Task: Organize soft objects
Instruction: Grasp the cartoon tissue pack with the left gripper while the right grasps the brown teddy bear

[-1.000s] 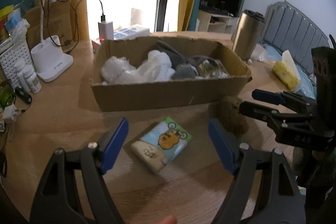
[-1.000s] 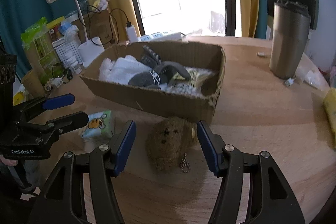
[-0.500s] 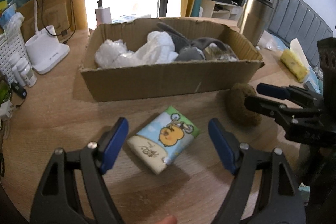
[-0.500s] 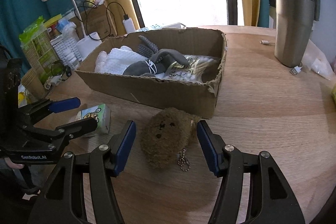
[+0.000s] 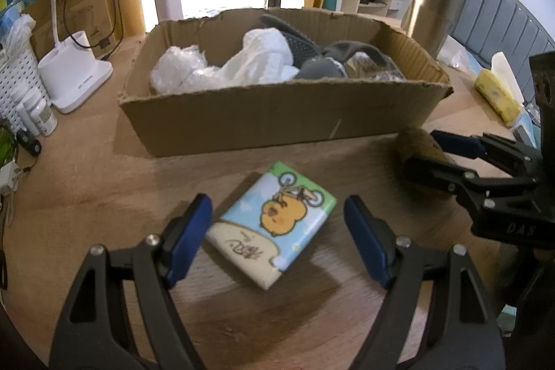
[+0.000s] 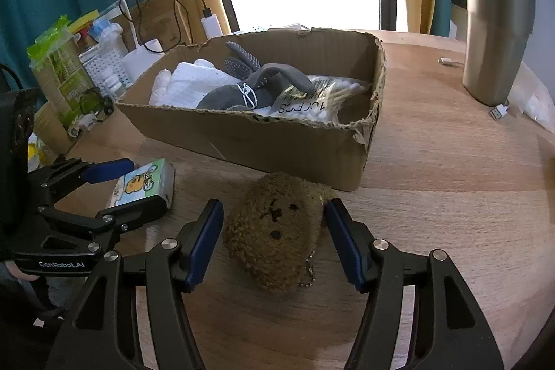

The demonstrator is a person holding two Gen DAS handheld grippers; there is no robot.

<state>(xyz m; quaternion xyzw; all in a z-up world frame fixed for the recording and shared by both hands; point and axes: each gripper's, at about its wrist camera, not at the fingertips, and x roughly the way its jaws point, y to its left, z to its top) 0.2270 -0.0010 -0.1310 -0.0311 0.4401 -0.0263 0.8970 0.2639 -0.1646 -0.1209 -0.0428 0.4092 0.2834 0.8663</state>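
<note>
Now, left gripper (image 5: 277, 227): jaws spread, tissue pack (image 5: 272, 226) between them, untouched.
Right gripper (image 6: 274, 231): jaws spread around brown plush (image 6: 274, 229).
Cardboard box (image 6: 249, 141): just ahead.

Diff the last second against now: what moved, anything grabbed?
Both grippers closed in on their targets: left gripper now straddles the tissue pack, right gripper straddles the brown plush. Both are open; nothing grabbed or released. Pack, plush and cardboard box haven't shifted on the table.
</note>
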